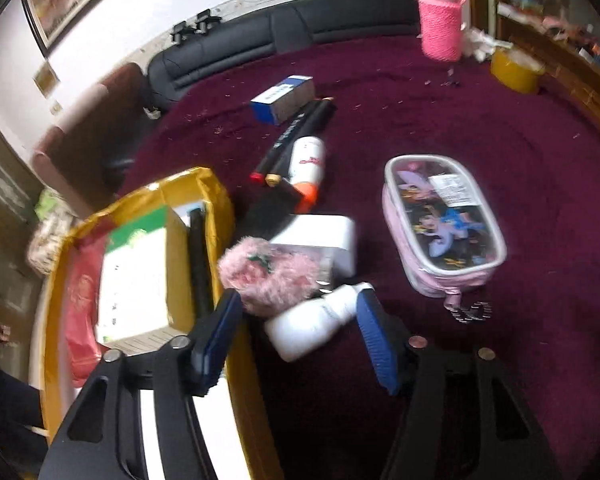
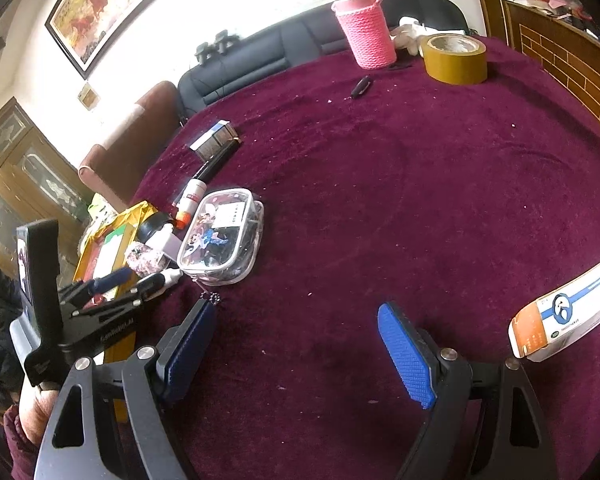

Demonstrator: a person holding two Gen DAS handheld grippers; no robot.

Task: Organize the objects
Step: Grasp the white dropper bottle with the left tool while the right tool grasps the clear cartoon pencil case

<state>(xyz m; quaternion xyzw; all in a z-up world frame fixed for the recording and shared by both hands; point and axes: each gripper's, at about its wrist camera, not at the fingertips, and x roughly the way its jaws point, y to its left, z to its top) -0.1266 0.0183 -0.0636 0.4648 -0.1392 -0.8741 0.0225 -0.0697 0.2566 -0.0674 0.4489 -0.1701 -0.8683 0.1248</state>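
Blue-padded left gripper [image 1: 296,320] is standing partly open around a white bottle [image 1: 320,322]; whether its pads are pressing is unclear. Bottle is lying on the maroon tablecloth [image 2: 380,180] just beside the yellow box [image 1: 216,200], long axis slanting, narrow end toward the right pad. Right gripper [image 2: 300,354] is hanging wide open, empty, over bare cloth. Bottle lettering is too blurred to read.

A maroon tablecloth [image 2: 380,200] covers the table. The knitted bottle cover [image 2: 366,32] is pink, the tape roll [image 2: 456,60] mustard yellow, the pencil pouch [image 1: 444,224] pale pink with cartoon figures, the fluffy item [image 1: 268,276] seemingly pink, the box [image 1: 216,192] yellow.
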